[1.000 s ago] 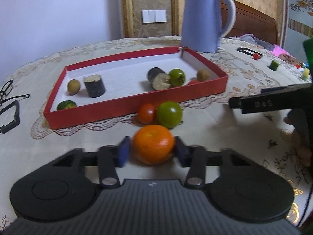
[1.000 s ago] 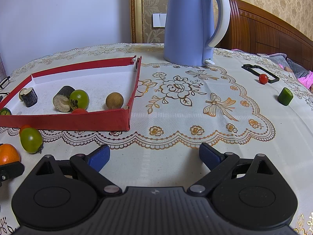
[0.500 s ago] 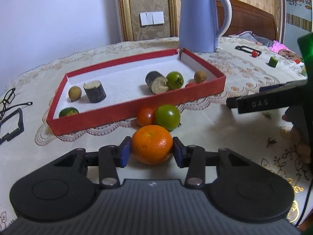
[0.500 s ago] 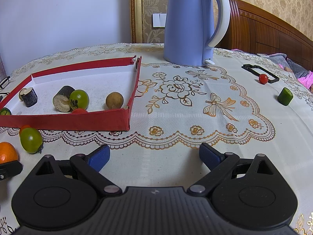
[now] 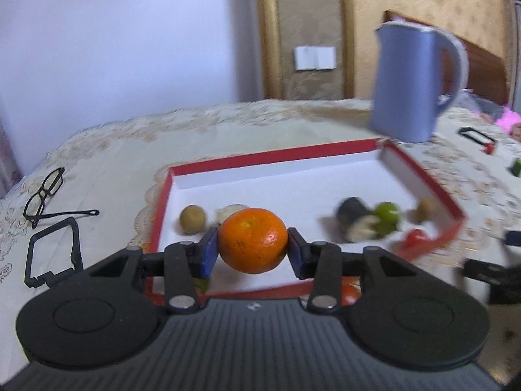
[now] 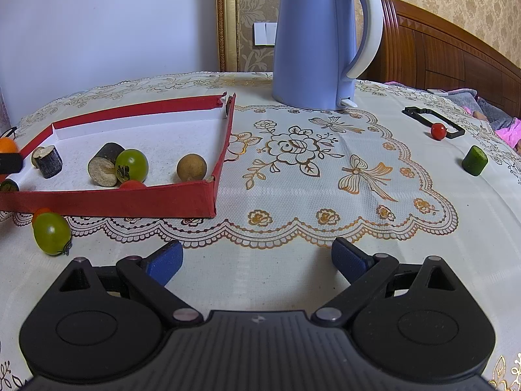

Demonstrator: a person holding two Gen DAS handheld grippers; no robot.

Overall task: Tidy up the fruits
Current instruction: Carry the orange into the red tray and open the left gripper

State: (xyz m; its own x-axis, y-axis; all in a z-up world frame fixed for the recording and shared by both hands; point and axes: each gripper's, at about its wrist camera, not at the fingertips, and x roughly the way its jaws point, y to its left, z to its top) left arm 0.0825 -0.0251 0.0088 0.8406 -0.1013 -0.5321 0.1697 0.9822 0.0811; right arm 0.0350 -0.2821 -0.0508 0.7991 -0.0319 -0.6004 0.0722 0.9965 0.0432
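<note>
My left gripper [image 5: 252, 251] is shut on an orange [image 5: 253, 240] and holds it in the air over the near left part of the red tray [image 5: 329, 151]. The tray holds a brown round fruit [image 5: 192, 219], a green tomato [image 6: 131, 164], dark cane pieces [image 6: 105, 164], another brown fruit [image 6: 191, 167] and a small red tomato [image 6: 132, 184]. A green tomato [image 6: 51, 233] and a red tomato [image 6: 40, 212] lie on the cloth in front of the tray. My right gripper [image 6: 257, 259] is open and empty over the cloth, right of the tray.
A blue kettle [image 6: 314, 39] stands behind the tray's far right corner. Glasses [image 5: 44, 195] and a black frame [image 5: 52, 254] lie left of the tray. At the right lie a small red tomato [image 6: 438, 130] in a black frame and a green piece [image 6: 474, 160].
My left gripper has lifted the orange off the cloth and carried it forward over the tray's near edge. The right gripper has not moved.
</note>
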